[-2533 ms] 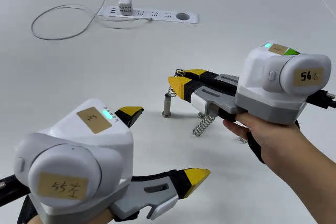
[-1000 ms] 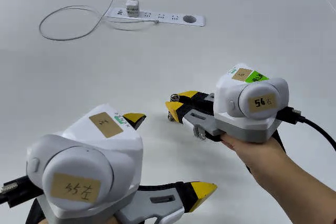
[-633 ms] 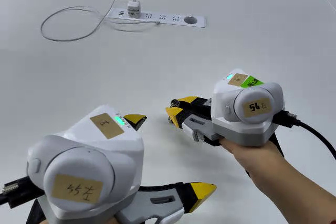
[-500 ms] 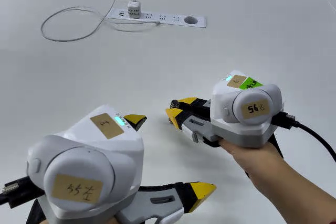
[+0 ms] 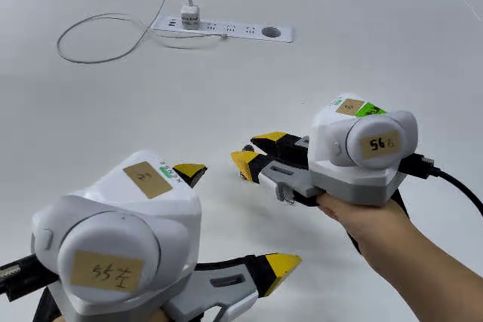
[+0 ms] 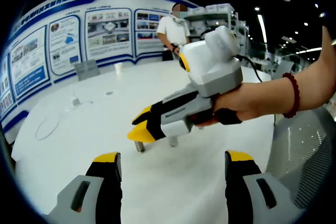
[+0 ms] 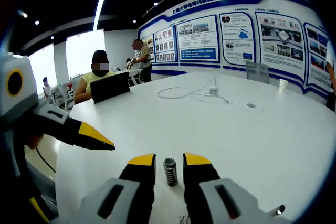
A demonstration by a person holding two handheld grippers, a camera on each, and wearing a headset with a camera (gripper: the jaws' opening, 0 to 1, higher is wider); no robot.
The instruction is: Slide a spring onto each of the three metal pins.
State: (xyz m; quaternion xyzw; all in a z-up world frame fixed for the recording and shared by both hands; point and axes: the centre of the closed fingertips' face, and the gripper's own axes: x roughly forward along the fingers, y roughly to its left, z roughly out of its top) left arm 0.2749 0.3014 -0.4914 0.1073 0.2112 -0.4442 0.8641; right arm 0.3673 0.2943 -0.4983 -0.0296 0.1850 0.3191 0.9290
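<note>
My right gripper [image 5: 256,148] points left, low over the white table, shut on a small upright coil spring [image 7: 169,171] that stands between its yellow tips [image 7: 169,160]. In the left gripper view the right gripper [image 6: 140,124] hovers just over one metal pin [image 6: 139,146]. A second pin [image 6: 172,141] stands behind it. My left gripper [image 5: 235,218] is at the near left, open wide and holding nothing [image 6: 173,157]. The head view has the pins mostly hidden behind the right gripper.
A white power strip [image 5: 223,29] with a plugged charger and a looped white cable [image 5: 90,35] lies at the far side of the table [image 5: 113,111]. A person sits behind a laptop [image 7: 100,80] beyond the table's edge, and another stands farther off [image 6: 173,24].
The right gripper has come lower and nearer to me with the spring, and now covers the pins and the loose spring that lay beside them. The left gripper has barely moved.
</note>
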